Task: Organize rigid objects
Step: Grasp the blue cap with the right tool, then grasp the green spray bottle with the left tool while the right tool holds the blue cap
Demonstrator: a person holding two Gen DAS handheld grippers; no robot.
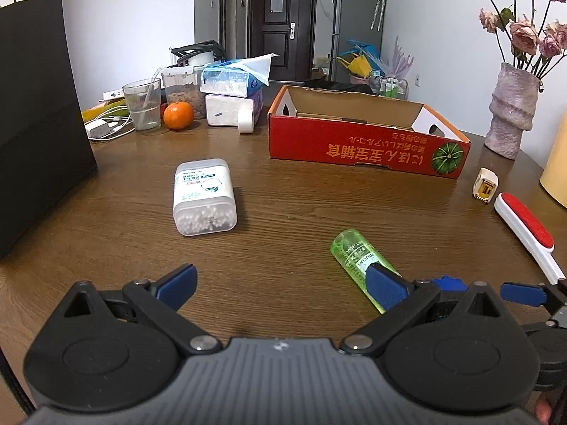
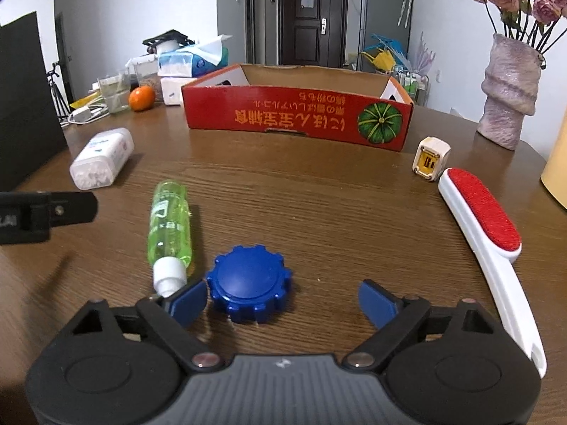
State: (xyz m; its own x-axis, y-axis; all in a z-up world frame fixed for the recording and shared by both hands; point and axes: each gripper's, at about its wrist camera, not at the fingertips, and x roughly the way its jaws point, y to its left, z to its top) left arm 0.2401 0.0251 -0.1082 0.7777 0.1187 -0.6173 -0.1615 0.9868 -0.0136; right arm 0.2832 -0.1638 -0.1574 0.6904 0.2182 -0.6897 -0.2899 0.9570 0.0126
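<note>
A red cardboard box [image 1: 365,152] [image 2: 294,115] stands open at the back of the wooden table. A cotton-swab box [image 1: 204,202] [image 2: 101,157], a green bottle [image 1: 358,260] [image 2: 170,221], a blue ridged lid [image 2: 250,283], a small white charger [image 1: 485,184] [image 2: 430,157] and a red-and-white lint brush [image 1: 528,233] [image 2: 485,233] lie in front of it. My left gripper [image 1: 280,283] is open and empty, its right finger over the bottle. My right gripper [image 2: 283,301] is open, with the blue lid between its fingers near the left one.
A tall black box [image 1: 35,113] stands at the left. A cup [image 1: 141,104], an orange [image 1: 178,115], tissue packs [image 1: 232,83] and cables crowd the back left. A vase with dried roses [image 1: 510,113] [image 2: 506,92] stands at the right, beside a yellow object [image 2: 556,170].
</note>
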